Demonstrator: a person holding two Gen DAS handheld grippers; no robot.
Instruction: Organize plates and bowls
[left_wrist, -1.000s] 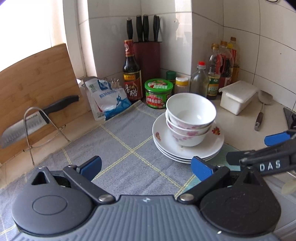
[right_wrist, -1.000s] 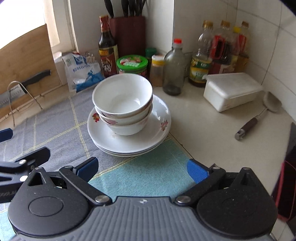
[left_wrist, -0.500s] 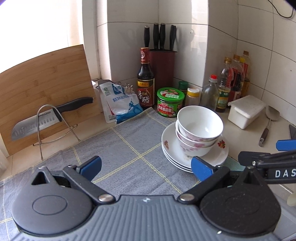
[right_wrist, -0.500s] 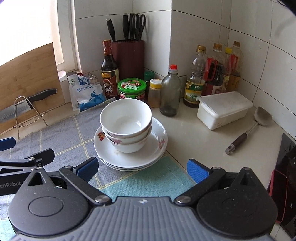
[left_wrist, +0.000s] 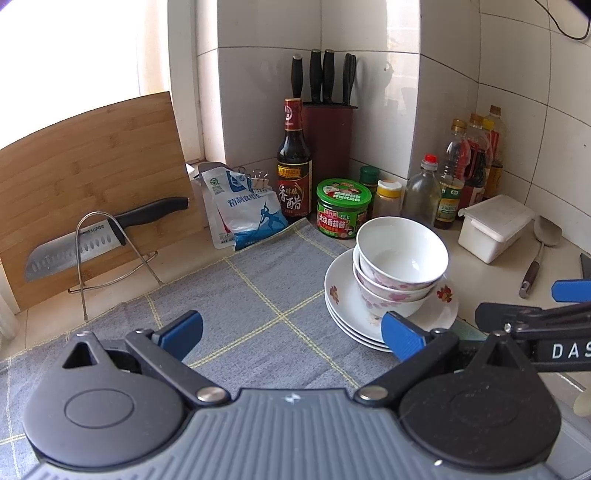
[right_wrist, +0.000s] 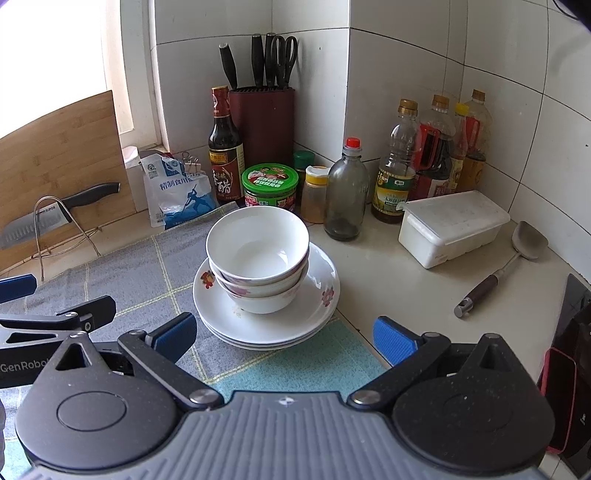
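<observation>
Currently both tools are empty: the left gripper (left_wrist: 291, 332) has its blue pads spread wide above the grey checked cloth (left_wrist: 236, 295), and the right gripper (right_wrist: 284, 334) is equally wide, holding nothing, over the cloth's teal part. Three nested bowls (right_wrist: 258, 258), white with pink flowers, sit on a stack of white plates (right_wrist: 317, 310). That stack rests on the cloth at its right edge, beside bare countertop (right_wrist: 388, 280). Neither gripper touches the crockery; the stack lies just ahead of the right gripper and ahead-right of the left. Back corner of the counter: knife block (right_wrist: 262, 122), dark vinegar bottle (right_wrist: 224, 155), green-lidded jar (right_wrist: 270, 184), oil bottles (right_wrist: 436, 155). White lidded box (right_wrist: 454, 225) and a ladle (right_wrist: 506, 262) lie toward the right edge. Cutting board (left_wrist: 88, 177) with a cleaver (left_wrist: 96, 236) on a wire stand is at the left.
</observation>
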